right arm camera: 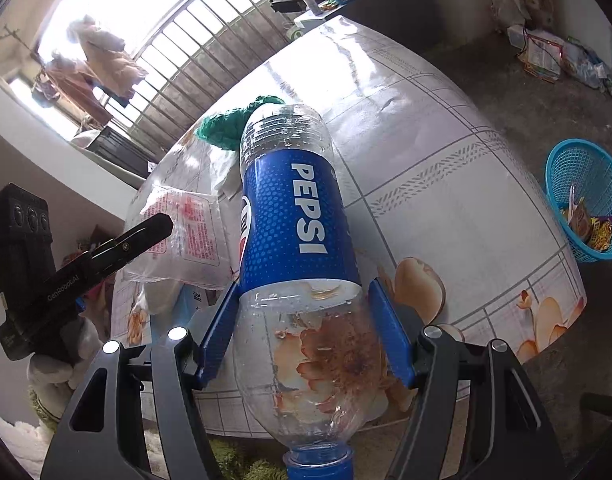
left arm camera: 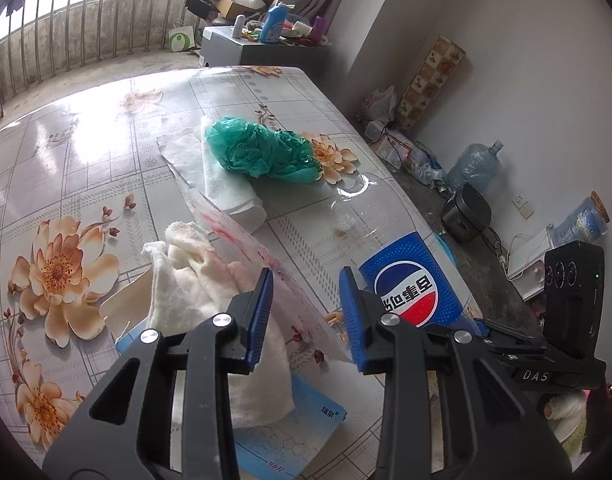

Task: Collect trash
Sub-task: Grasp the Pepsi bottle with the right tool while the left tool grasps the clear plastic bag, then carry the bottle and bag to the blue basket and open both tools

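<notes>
My right gripper (right arm camera: 304, 328) is shut on an empty Pepsi bottle (right arm camera: 296, 216), holding it by its clear neck end, cap towards the camera, tilted over the table's near edge. The bottle also shows in the left wrist view (left arm camera: 405, 284). My left gripper (left arm camera: 306, 312) is open above a clear printed plastic bag (left arm camera: 266, 264), which also shows in the right wrist view (right arm camera: 182, 236). A crumpled white tissue (left arm camera: 186, 276) lies beside the bag. A green plastic bag (left arm camera: 262, 152) rests on a folded white paper towel (left arm camera: 230, 196) farther back.
The table has a flowered cloth (left arm camera: 86, 160). A blue booklet (left arm camera: 290, 436) lies under the tissue. A blue mesh basket (right arm camera: 585, 200) with wrappers stands on the floor to the right. Clutter, a water jug (left arm camera: 473, 164) and bottles line the wall.
</notes>
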Demonstrator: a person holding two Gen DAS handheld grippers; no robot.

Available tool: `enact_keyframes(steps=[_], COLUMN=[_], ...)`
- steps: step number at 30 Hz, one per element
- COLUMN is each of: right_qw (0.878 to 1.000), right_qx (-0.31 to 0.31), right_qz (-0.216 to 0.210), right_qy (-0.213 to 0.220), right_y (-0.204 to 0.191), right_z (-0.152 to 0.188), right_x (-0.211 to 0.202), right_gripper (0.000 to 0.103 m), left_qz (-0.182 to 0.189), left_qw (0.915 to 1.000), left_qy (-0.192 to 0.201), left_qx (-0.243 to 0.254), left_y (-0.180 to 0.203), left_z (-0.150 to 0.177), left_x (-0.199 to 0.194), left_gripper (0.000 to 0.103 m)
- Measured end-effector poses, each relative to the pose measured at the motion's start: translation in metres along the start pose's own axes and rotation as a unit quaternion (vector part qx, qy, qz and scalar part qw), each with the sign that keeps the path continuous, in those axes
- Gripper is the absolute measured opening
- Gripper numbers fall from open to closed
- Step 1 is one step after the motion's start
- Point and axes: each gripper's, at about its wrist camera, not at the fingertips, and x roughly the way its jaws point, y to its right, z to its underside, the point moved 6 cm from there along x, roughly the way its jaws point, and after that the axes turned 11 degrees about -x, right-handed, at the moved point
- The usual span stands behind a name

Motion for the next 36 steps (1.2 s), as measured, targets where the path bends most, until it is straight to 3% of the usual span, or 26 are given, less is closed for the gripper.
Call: enact_keyframes(steps=[6,19,36], right_qw=[1.000,0.996,0.988], right_qx=[0.021,0.066,0.099], right_qz=[-0.020,-0.038,-0.020], right_qy=[0.009,0.040,0.117], right_y=[0.009,0.029,0.060], right_z=[0.002,-0.001,-0.005], right_x=[-0.004,-0.027,-0.088], right_gripper=[0.064,0.063,0.063], left_qz=[-0.013,0.023,0.086], left_qw=[0.9998,0.9994,0.9921], left_qy=[-0.002,0.027,0.041], left_qx=[-0.018,0.007,0.082], left_y=[-0.007,0.008,0.086], left_z=[-0.003,-0.001,-0.013], left_x=[0.000,-0.038,-0.037], left_gripper=[0.000,0.000,0.000])
